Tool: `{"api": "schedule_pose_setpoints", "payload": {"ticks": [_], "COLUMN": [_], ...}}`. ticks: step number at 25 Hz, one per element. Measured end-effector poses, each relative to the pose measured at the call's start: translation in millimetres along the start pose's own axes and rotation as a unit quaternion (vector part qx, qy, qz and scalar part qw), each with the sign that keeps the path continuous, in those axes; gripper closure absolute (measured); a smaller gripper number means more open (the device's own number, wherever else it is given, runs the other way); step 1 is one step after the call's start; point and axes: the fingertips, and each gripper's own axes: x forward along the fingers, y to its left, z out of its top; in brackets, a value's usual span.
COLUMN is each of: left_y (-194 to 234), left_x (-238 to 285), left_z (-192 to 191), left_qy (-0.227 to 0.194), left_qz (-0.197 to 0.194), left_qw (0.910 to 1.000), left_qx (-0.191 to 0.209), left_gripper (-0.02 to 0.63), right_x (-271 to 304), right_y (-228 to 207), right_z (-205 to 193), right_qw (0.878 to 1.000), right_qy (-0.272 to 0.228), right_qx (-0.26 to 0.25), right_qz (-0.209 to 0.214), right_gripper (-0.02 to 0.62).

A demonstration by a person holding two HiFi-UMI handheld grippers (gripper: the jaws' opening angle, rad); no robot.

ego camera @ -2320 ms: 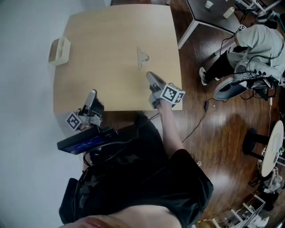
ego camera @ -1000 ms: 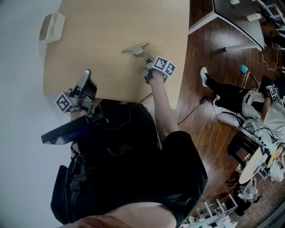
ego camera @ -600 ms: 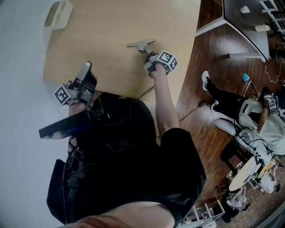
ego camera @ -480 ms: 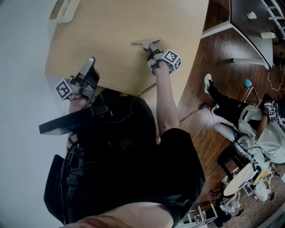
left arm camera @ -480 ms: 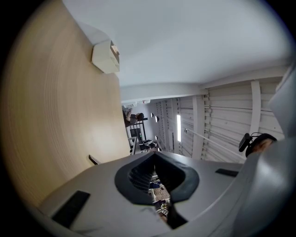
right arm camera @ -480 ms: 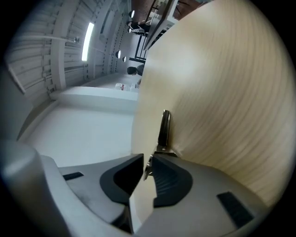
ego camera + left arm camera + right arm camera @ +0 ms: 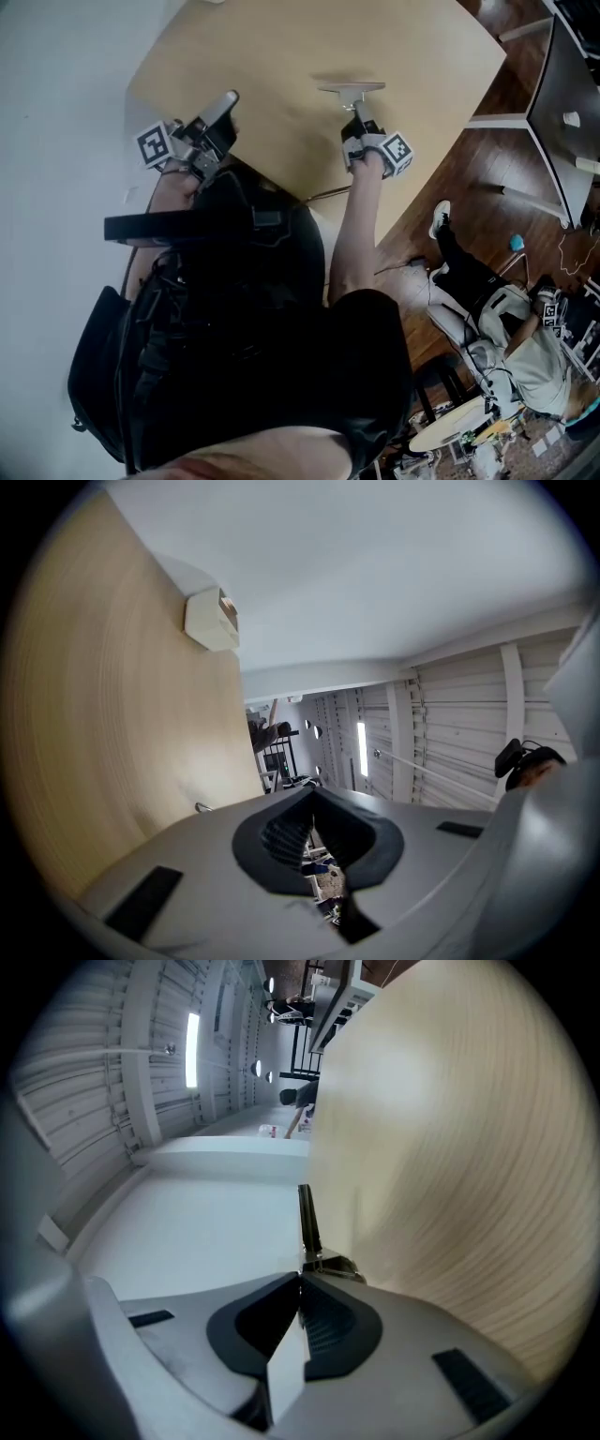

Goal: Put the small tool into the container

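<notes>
**Clerk:** Pale wood worktop (image 7: 281,56), white wall on one side, dark floorboards (image 7: 487,206) on the other. Item one: your right hand-held gripper (image 7: 357,117). Condition?

**Checker:** Jaws closing, pads on the thin flat end of the small tool (image 7: 351,89). You have it by the near end, so the stem and crosspiece stick out ahead of the jaws where you can watch them. The tool is at the worktop, a short way in from the near edge. I cannot tell whether it has lifted clear.

**Clerk:** Item two: your left hand-held gripper (image 7: 225,101).

**Checker:** Jaws all but together, only a sliver showing between the pads, nothing in them. You hold it over the near left of the worktop, apart from the tool, probably just to keep it out of the way.

**Clerk:** Item three: container (image 7: 213,621).

**Checker:** Cream, open-topped, by the far edge near the wall, well apart from both of your grippers. It shows in the left gripper view only.

**Clerk:** Status?

**Checker:** Grasp step, by my reading. You have yet to carry the tool across to the container.
</notes>
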Motion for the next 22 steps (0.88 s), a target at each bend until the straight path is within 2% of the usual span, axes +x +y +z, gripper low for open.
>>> {"api": "schedule_pose_setpoints", "payload": {"ticks": [5,9,18,22], "left_y": [2,9,16,20], "left_x": [-6,-20,-86,-102], "left_z": [24,55,178,205], "left_qy": [-0.01,-0.013,-0.041,-0.039], "left_qz": [-0.017,-0.03,-0.053,-0.068], "left_qw": [0.9998,0.9991,0.9963,0.9945], "left_qx": [-0.007,-0.027,-0.053,-0.07], "left_gripper": [0.609,0.61,0.609,0.611], "right_x": [24,48,146,169], "right_y": [57,104,196,233], "right_z": [-11,-28,-129,-168], "right_qw": [0.998,0.993,0.978,0.971], "right_qy": [0.006,0.01,0.041,0.049], "right_qx": [-0.04,-0.086,-0.176,-0.21], "right_qz": [0.052,0.079,0.103,0.107], "right_gripper": [0.601,0.601,0.6,0.6]}}
